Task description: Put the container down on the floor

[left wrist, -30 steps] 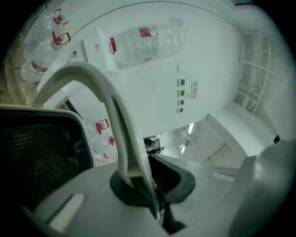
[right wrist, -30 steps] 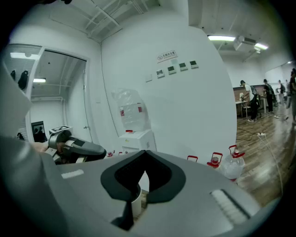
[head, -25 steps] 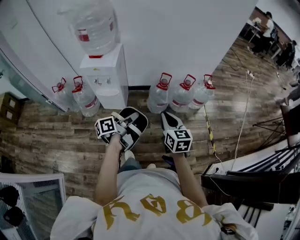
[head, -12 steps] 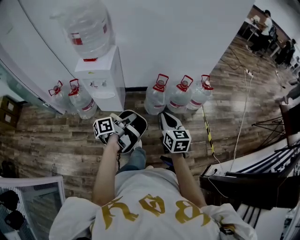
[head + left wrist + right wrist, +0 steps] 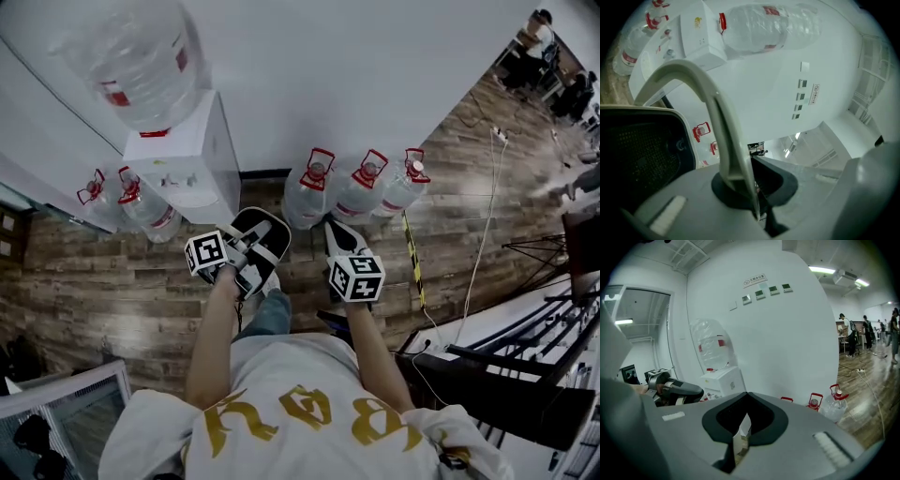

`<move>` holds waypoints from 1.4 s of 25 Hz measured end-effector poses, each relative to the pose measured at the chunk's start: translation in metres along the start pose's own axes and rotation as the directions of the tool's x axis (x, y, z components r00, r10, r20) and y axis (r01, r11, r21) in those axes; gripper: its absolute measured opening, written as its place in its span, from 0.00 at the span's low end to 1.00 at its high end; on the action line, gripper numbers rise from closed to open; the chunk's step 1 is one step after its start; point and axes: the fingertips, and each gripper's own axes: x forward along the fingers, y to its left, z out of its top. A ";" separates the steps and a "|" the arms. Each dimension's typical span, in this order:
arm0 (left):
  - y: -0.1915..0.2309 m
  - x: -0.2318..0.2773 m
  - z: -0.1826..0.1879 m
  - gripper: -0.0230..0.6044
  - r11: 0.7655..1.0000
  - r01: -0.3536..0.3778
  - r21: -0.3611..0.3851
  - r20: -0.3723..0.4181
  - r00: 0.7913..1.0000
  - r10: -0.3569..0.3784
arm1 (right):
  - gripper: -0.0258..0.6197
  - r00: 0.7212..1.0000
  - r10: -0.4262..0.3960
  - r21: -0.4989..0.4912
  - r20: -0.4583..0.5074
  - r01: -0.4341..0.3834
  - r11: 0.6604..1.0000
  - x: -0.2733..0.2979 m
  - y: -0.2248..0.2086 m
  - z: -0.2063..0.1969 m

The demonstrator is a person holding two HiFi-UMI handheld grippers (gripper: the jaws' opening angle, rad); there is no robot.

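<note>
Three clear water bottles with red handles (image 5: 359, 187) stand on the wood floor by the white wall, just ahead of both grippers. Two more bottles (image 5: 139, 200) stand left of a white water dispenser (image 5: 178, 159) that carries a large upturned jug (image 5: 131, 56). My left gripper (image 5: 262, 225) and right gripper (image 5: 333, 232) are held side by side at waist height, both shut and empty. In the right gripper view the shut jaws (image 5: 740, 437) face the dispenser (image 5: 724, 380) and jug (image 5: 712, 350). The left gripper (image 5: 757, 206) view is tilted, with the jug (image 5: 773, 23) at the top.
A white cable (image 5: 483, 234) and a yellow-black strip (image 5: 414, 258) run over the floor at the right. Black stands and table legs (image 5: 525, 347) crowd the lower right. A white frame (image 5: 66, 403) sits at the lower left. People stand far off at the top right (image 5: 539, 33).
The dispenser and bottles have slid leftward and nearer in the head view as the person steps forward. Both grippers keep their place, shut and side by side.
</note>
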 end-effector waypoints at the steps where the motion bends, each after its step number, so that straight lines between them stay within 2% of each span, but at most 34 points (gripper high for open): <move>1: 0.003 0.008 0.010 0.04 1.000 -0.001 -0.003 -0.007 1.000 0.001 | 0.08 1.000 -0.001 0.001 -0.007 0.001 1.000 0.012 -0.003 0.005; 9: 0.035 0.080 0.086 0.04 0.998 -0.055 0.018 -0.109 0.992 0.057 | 0.08 0.999 -0.029 0.014 -0.032 0.030 0.999 0.108 -0.034 0.051; 17: 0.059 0.127 0.135 0.04 0.996 -0.085 0.029 -0.214 0.973 0.090 | 0.08 0.998 -0.058 0.075 -0.030 0.060 0.995 0.175 -0.055 0.075; 24: 0.076 0.144 0.152 0.04 0.994 -0.110 0.026 -0.259 0.959 0.113 | 0.08 0.997 -0.068 0.075 -0.039 0.071 0.995 0.196 -0.067 0.086; 35: 0.097 0.158 0.165 0.04 0.990 -0.144 0.007 -0.253 0.957 0.141 | 0.08 0.992 -0.001 0.040 -0.123 0.006 0.999 0.240 -0.064 0.072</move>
